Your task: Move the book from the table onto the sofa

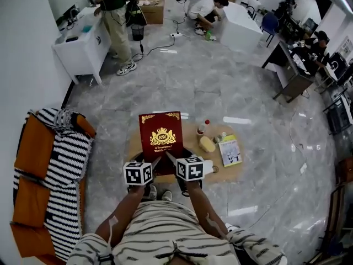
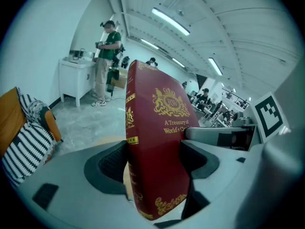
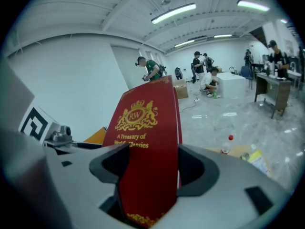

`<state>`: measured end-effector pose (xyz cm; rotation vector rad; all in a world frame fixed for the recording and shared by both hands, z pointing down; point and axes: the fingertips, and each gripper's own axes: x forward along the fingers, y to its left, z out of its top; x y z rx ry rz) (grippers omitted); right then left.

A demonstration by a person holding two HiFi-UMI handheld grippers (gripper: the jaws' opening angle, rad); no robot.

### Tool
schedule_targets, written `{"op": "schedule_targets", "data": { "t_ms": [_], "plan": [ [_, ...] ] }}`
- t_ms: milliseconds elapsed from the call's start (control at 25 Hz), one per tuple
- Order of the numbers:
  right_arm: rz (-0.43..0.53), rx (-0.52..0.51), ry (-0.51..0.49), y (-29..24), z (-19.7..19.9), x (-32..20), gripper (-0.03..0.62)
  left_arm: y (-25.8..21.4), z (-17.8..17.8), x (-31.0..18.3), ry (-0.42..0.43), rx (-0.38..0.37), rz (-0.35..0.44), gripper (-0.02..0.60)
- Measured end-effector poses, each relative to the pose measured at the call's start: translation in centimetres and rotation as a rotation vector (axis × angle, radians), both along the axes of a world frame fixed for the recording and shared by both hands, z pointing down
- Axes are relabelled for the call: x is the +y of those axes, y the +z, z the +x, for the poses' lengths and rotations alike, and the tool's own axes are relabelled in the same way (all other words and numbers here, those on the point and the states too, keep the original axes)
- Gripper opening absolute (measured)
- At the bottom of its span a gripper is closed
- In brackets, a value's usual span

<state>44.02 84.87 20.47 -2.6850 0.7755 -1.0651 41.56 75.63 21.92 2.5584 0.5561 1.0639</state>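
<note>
Left gripper (image 2: 155, 163): clamping the near edge of the red hardcover book (image 2: 159, 123), sharing its weight.
Right gripper (image 3: 151, 168): pinching the same edge alongside, steadying against twist.
Red hardcover book: tilting up, lifted just above the wooden table (image 1: 234, 175) for carrying.
Sofa (image 1: 34, 148): waiting leftward, well apart.

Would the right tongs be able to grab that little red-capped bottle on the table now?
Probably not: the right tongs are clamped on the book, as are the left tongs. The bottle itself stands unblocked.

One book (image 1: 160, 135), one sofa (image 1: 33, 148), one bottle (image 1: 202, 127)
</note>
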Motion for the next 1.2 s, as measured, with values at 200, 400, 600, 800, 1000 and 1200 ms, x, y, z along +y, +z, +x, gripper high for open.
{"op": "schedule_targets", "data": {
  "t_ms": [200,400,600,800,1000,1200],
  "plan": [
    [0.009,0.012,-0.171,0.3,-0.7,-6.3,0.324,0.4,-2.2,-5.7,-0.168,0.005,-0.013,0.354],
    [0.042,0.004,-0.374,0.3,-3.1,-15.0,0.324,0.1,-6.3,-13.5,-0.372,0.009,0.01,0.353],
    [0.05,0.014,-0.558,-0.2,-6.3,-23.8,0.324,-0.3,-10.8,-21.1,-0.56,0.012,0.014,0.353],
    [0.047,0.021,-0.779,-1.0,-10.9,-31.9,0.324,-1.0,-16.7,-27.5,-0.782,0.023,-0.002,0.353],
    [0.048,0.042,-0.95,-1.6,-15.6,-40.2,0.324,-1.4,-22.2,-34.4,-0.957,0.047,-0.009,0.351],
    [0.044,0.051,-1.084,-1.6,-20.1,-47.0,0.324,-1.4,-27.1,-39.9,-1.097,0.061,-0.016,0.348]
  ]
}}
